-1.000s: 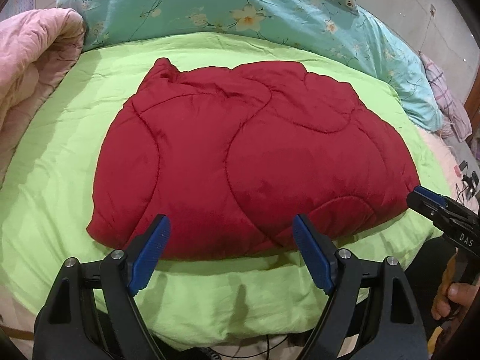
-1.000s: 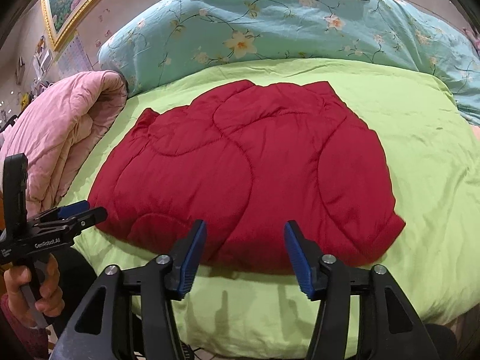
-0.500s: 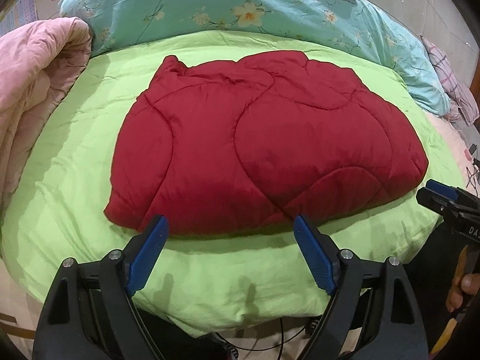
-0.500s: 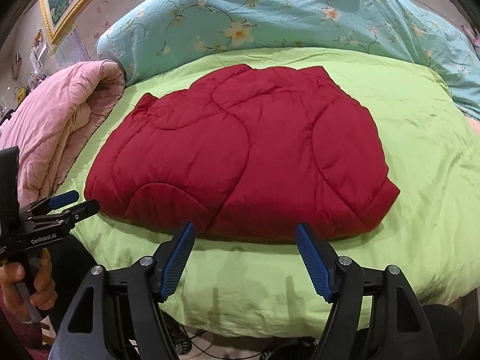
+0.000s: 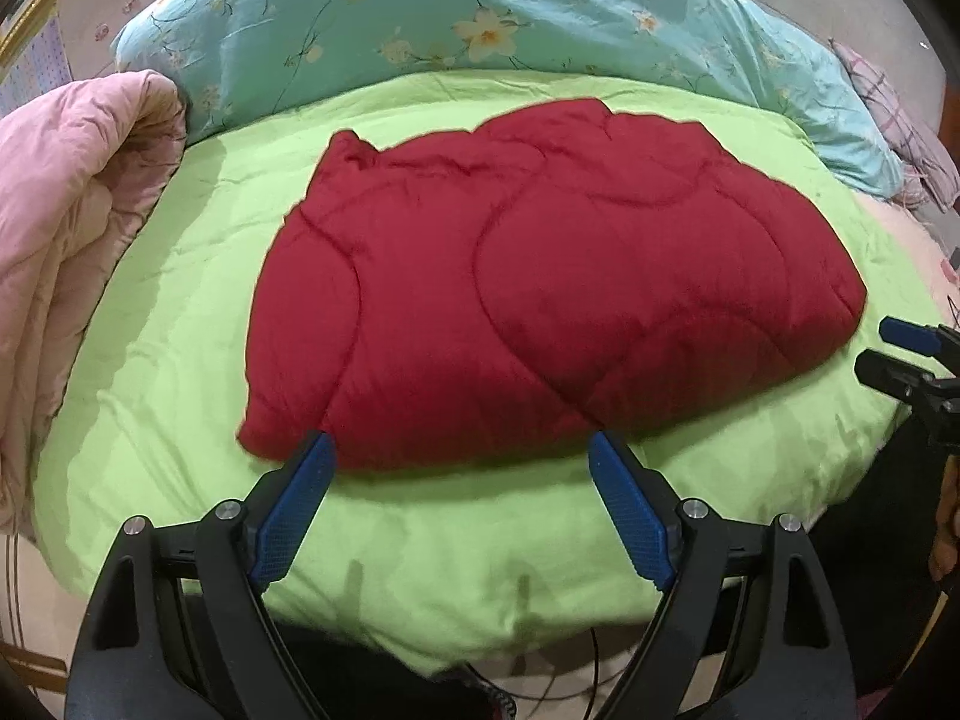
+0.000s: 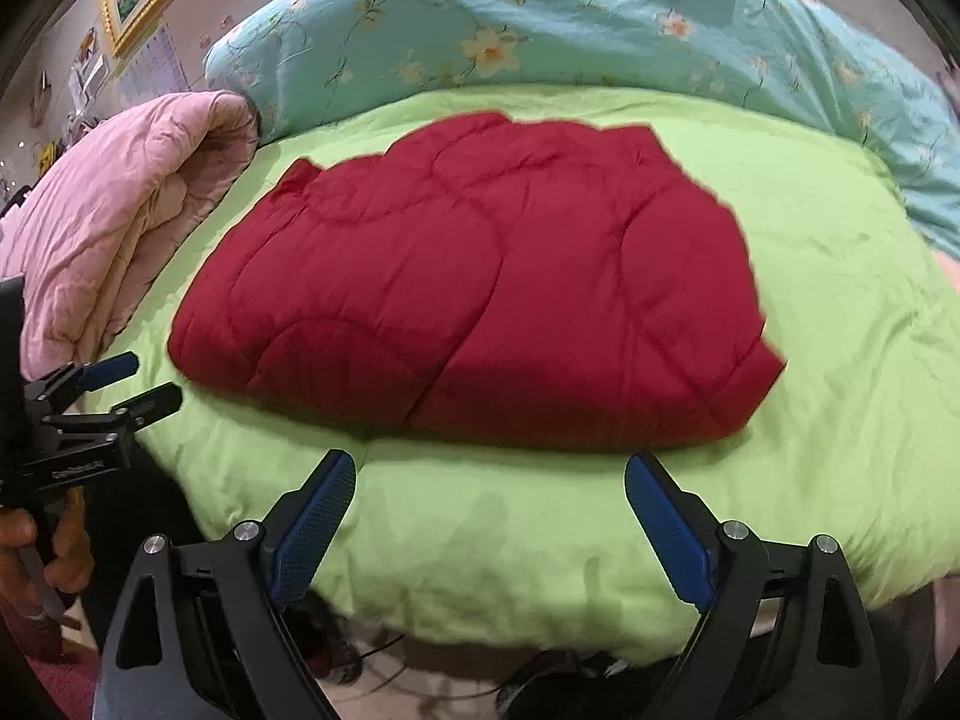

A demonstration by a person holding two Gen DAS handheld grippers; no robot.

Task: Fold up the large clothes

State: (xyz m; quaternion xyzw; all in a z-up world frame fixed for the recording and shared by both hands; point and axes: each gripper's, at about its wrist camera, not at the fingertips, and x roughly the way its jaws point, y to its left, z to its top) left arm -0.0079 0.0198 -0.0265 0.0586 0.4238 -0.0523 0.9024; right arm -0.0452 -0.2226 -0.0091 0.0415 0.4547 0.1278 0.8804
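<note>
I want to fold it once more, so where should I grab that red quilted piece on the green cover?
Probably take the red quilted piece by its near edge, coming from the foot of the green cover. That edge lies thick and rounded, facing both open grippers, left gripper and right gripper, one toward each near corner.

**Soft cloth everywhere, hard plastic up front**

The red quilted garment [image 5: 540, 276] shows smooth, faintly sheeny padded cloth, stitched in curving seams. Under it, the green bedcover [image 5: 180, 360] is matt cloth, softly creased. The pink quilt [image 5: 72, 228] looks puffy, matt and wrinkled. The floral blue duvet [image 5: 420, 18] is thin printed cloth. The left gripper [image 5: 459, 510] has black matt plastic arms, blue pads [image 5: 288, 522] with a fine grid texture, and shiny metal rivets.
</note>
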